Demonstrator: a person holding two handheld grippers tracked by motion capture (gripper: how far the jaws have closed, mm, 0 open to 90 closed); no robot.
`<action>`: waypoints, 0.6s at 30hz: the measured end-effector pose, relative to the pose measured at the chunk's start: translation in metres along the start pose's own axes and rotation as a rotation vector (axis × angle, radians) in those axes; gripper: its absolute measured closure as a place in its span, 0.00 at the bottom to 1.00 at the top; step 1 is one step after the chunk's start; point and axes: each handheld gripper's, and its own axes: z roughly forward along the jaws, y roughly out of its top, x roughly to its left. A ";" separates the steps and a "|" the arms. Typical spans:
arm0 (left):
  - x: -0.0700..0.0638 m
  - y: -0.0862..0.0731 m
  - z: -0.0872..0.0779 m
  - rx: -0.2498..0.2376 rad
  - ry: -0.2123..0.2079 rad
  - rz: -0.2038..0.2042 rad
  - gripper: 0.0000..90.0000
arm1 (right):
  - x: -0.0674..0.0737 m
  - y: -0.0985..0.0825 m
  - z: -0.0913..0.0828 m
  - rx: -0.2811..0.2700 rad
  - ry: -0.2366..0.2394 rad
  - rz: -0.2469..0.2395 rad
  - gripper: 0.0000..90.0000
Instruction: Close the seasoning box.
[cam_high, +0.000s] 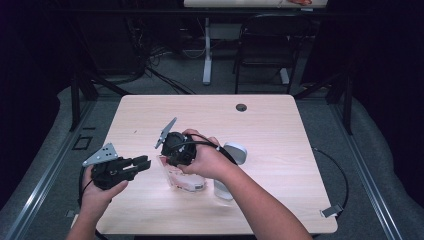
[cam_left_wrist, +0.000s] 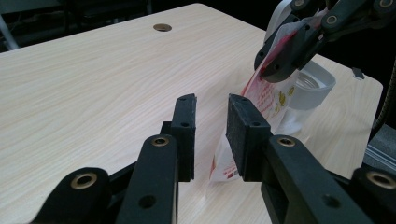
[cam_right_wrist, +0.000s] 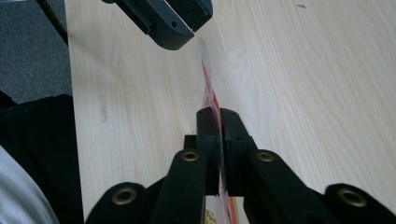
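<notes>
The right gripper (cam_right_wrist: 219, 116) had clamped its jaws on the top edge of the clear red-printed plastic bag (cam_left_wrist: 268, 100), standing mid-table. At its nine o'clock the left gripper (cam_left_wrist: 212, 112) hovered, jaws parted and empty. A white jar (cam_high: 235, 152) lay at three o'clock.

Pouch (cam_right_wrist: 211, 100) print, blurred and cut off below the tool (cam_right_wrist: 219, 122)

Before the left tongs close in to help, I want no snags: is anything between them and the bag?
Nothing visible. The left tongs stand open beside the bag with bare table between. The right tongs are shut on the bag's top edge, above that gap. A jar sits behind the bag.
</notes>
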 end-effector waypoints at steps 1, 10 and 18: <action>0.000 0.000 0.000 0.000 0.000 0.000 0.81 | 0.000 0.000 0.000 0.000 0.001 -0.002 0.99; 0.000 0.000 0.000 -0.006 -0.002 0.001 0.81 | -0.001 0.001 -0.001 0.006 0.002 -0.024 1.00; -0.001 0.000 0.001 0.013 -0.005 0.020 0.79 | -0.001 -0.001 -0.003 -0.003 -0.014 -0.037 1.00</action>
